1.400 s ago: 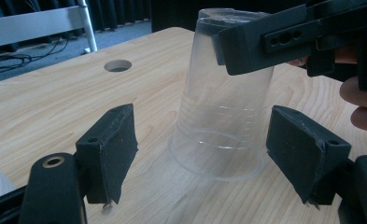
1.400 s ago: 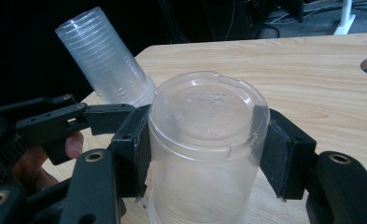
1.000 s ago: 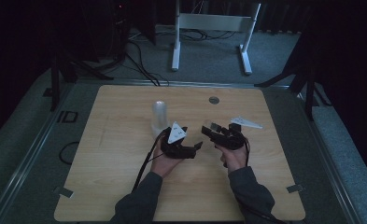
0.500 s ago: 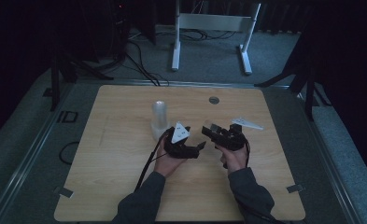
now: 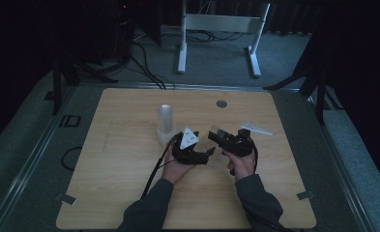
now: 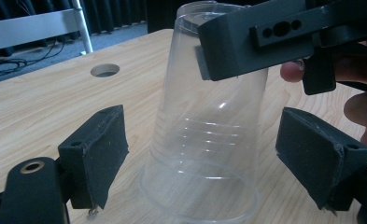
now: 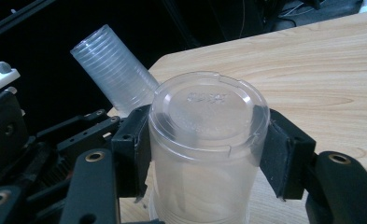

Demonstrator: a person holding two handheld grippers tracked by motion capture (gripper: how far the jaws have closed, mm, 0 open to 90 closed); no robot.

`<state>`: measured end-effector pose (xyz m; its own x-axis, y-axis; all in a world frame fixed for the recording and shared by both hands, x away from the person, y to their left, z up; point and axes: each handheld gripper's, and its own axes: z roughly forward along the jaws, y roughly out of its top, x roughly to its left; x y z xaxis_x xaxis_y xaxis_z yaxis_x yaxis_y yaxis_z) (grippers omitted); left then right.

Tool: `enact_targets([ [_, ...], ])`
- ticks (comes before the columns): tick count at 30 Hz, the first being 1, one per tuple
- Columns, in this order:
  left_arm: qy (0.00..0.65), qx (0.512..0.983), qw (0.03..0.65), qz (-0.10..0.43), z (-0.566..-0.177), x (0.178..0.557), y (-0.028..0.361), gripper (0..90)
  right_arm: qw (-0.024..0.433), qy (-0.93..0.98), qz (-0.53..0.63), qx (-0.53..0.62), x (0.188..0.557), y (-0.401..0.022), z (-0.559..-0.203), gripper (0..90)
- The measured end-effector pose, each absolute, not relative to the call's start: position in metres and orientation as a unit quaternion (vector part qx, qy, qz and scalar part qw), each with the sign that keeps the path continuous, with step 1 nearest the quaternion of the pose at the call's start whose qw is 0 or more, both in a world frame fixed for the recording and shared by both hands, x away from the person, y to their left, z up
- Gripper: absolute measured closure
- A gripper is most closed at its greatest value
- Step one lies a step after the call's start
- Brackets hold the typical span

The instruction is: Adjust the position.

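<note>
Since the earlier frame, little has shifted: both hands sit at nearly the same spot near the middle of the table, and the left gripper [image 5: 208,153] has just been opening its jaws, with the clear plastic cup [image 6: 209,140] standing between them, untouched.

Nearest the person, two dark sleeves come in from the bottom of the high view, each hand wrapped around a gripper. In the left gripper view, its two padded jaws stand apart on either side of the upside-down cup, with a gap between each pad and the cup's wall. The cup's wide rim rests on the wooden table [image 5: 120,164] and its closed base is on top.

Up at that base, the right gripper [image 7: 204,151] is clamped on the cup, one pad pressed against each side just below the flat end, as the right gripper view shows.

Just beyond the left hand, a stack of clear cups [image 5: 165,124] stands upright on the table. A white flat piece [image 5: 256,129] lies past the right hand. Farther off is a round hole [image 5: 221,103] near the table's back edge, and behind the table a white metal frame [image 5: 221,24] stands on the floor.
</note>
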<state>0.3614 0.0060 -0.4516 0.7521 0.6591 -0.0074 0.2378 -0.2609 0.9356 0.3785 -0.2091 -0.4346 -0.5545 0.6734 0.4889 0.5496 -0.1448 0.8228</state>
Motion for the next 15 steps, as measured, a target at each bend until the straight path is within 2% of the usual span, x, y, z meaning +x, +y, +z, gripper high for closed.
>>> enact_targets([
  [15,0.294,0.769,0.534,0.194,-0.4565,0.3627,0.0042,17.0,0.021,0.635,0.610,0.474,0.3795,-0.2101,-0.4355,41.3],
])
